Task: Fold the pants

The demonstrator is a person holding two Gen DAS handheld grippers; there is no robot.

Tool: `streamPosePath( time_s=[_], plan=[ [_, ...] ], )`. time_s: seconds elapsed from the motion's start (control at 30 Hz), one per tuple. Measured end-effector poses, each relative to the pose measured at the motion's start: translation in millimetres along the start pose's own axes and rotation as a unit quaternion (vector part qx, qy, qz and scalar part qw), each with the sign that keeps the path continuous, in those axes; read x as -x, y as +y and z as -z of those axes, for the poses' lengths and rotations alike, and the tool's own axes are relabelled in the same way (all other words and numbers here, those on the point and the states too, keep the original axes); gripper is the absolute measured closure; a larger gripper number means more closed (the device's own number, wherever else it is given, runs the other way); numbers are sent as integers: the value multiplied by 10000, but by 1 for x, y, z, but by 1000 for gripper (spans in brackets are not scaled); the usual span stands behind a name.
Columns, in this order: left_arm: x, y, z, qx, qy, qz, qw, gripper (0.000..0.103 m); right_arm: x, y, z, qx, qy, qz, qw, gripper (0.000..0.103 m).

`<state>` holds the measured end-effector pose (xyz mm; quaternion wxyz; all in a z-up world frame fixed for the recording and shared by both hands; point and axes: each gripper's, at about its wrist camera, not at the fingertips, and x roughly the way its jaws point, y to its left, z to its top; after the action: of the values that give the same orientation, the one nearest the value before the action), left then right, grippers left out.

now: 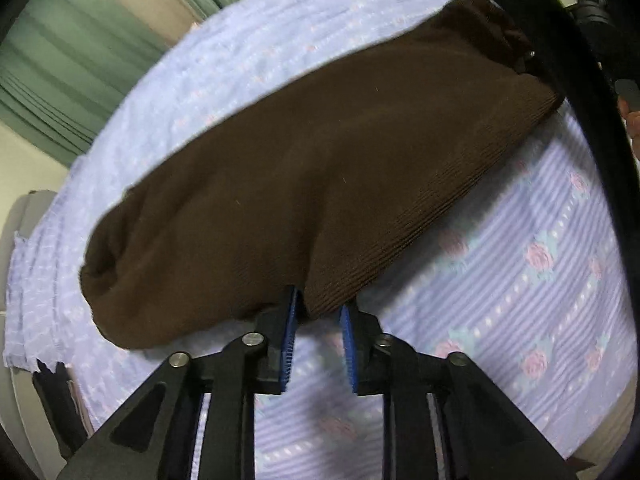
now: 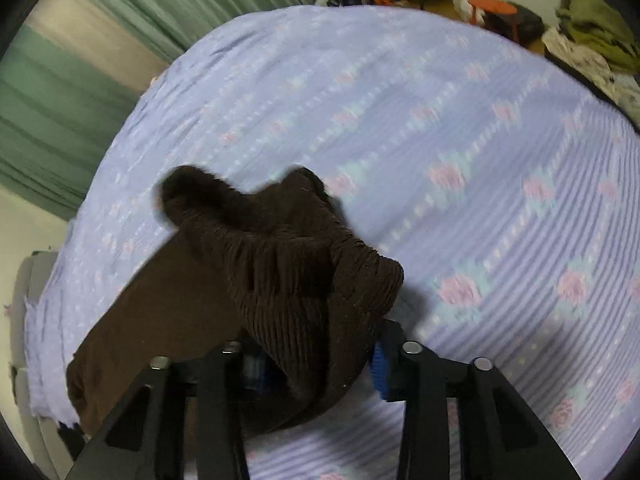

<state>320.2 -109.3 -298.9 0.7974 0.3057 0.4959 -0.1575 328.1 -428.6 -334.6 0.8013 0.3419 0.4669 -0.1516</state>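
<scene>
Bed (image 1: 520,260) under both tongs. Pants (image 1: 300,184) stretched between them, lifted ahead. Left tongs (image 1: 318,312) part-open, pinching the hem; right tongs (image 2: 316,364) gripping the bunched waistband. I'd keep tension, carry both ends level.

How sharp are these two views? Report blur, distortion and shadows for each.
Left wrist view: fisheye bends the floral bedspread into a dome; its far part smears, while the brown pants show crisp ribbing near the left tool. Right wrist view: bedspread and green curtain are motion-blurred; the bunched pants by the right tool cast a soft shadow.
</scene>
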Motion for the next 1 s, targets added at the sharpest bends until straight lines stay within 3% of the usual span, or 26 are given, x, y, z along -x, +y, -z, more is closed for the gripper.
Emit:
streamPosePath(
  time_s=[0.07,0.1,0.13,0.17,0.23,0.37,0.47,0.5,0.53,0.6,0.67,0.77,0.83,0.9,0.97,1.0],
  plan=[
    [10,4,1,72,-71,64,9999,71,10,2,2,164,-165,154,9996,41],
    [18,6,2,41,-147,65,9999,60,21,8,3,400,-350,502,9973,31],
    [25,7,2,5,-255,40,9997,48,30,12,2,572,-530,704,9945,27],
    [35,10,2,-21,-415,-2,9991,44,45,20,4,837,-831,942,9885,26],
    [52,12,0,-72,-748,-95,9971,39,68,41,4,1417,-1342,962,9760,17],
    [52,12,-17,-220,-1253,-335,9913,38,62,75,-25,2248,-1411,512,9628,17],
    [39,15,-37,-139,-1340,-299,9904,38,33,85,-49,2181,-1191,325,9681,18],
    [41,12,-43,-80,-1356,-276,9904,38,21,84,-55,2091,-1036,354,9717,30],
    [41,14,-47,2,-1379,-243,9902,38,7,79,-64,1967,-823,335,9764,53],
    [41,20,-60,172,-1393,-144,9900,38,-13,64,-75,1637,-450,296,9850,74],
    [42,23,-65,328,-1414,-41,9894,38,-13,52,-75,1354,-485,92,9896,76],
    [44,21,-67,322,-1441,37,9890,38,7,51,-65,1358,-652,137,9885,77],
    [38,17,-68,201,-1379,19,9902,38,18,54,-64,1481,-751,284,9857,77],
    [29,15,-66,154,-1230,2,9923,38,9,52,-69,1491,-589,555,9855,77],
    [16,21,-63,251,-1041,61,9942,38,-19,41,-75,1254,-175,720,9893,69],
    [10,23,-63,310,-895,82,9955,38,-26,36,-75,1230,-156,763,9893,53]
  ],
)
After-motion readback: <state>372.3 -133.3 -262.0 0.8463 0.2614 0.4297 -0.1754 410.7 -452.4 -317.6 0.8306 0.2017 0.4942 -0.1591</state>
